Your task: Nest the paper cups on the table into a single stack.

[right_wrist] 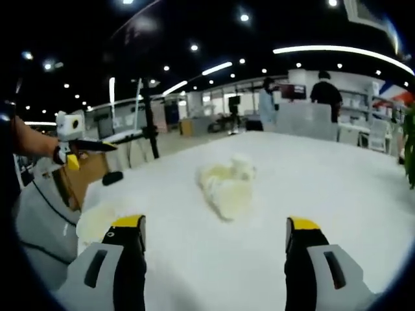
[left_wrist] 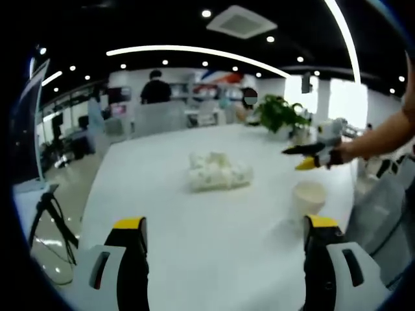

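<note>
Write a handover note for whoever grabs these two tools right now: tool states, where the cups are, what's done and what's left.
Left tool: open, holding nothing, raised over the near table edge.
Right tool: open, holding nothing, also above the table.
Cups: a loose cluster of paper cups lies mid-table; one single cup stands apart, near the left tool's right jaw. The cluster is too blurred to count cups or judge how they lie.
Done: no tidy stack visible.
Left: pick up the cups and nest them all into one stack.
</note>
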Available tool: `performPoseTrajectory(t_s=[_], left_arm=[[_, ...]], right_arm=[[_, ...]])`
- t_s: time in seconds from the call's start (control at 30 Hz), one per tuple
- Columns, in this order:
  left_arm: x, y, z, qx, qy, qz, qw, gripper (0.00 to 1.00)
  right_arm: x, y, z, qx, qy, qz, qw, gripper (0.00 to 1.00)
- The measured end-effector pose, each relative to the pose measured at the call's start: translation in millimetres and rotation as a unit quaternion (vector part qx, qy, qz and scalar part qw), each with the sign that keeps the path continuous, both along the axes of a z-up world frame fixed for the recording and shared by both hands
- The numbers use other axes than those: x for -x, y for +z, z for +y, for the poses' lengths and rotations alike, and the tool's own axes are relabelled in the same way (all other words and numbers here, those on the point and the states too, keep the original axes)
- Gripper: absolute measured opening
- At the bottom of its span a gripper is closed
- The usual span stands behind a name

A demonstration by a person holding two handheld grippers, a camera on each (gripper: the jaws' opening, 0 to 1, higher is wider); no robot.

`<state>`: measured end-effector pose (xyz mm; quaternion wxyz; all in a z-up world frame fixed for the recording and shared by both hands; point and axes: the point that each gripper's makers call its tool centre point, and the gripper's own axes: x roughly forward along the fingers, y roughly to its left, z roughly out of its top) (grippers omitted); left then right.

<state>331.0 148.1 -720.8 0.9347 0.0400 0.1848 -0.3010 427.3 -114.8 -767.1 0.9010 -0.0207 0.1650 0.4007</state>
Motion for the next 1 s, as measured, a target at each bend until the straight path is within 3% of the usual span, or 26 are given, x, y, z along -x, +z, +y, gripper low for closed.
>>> performPoseTrajectory(t_s=[0.57, 0.73, 0.83, 1.0], left_arm=[[-6.0, -0.4, -2.8, -0.002, -0.006, 0.006, 1.0, 0.98], [-9.1, 0.3, -1.1, 0.002, 0.0, 0.007, 1.0, 0.98], [-8.5, -2.2, 0.0, 0.0, 0.002, 0.011, 0.9999, 0.98], [-3.8, -6.1, -1.7, -0.002, -0.002, 0.017, 0.9998, 0.98]], right_arm=[[-45.6, -15.3, 28.9, -0.011, 0.037, 0.03, 0.9988, 0.74], [-47.0, -19.6, 44.2, -0.015, 0.066, 0.044, 0.9968, 0.64], [-50.9, -20.4, 54.0, -0.025, 0.079, 0.044, 0.9957, 0.51], [-55.4, -27.8, 67.4, -0.028, 0.097, 0.064, 0.9928, 0.42]])
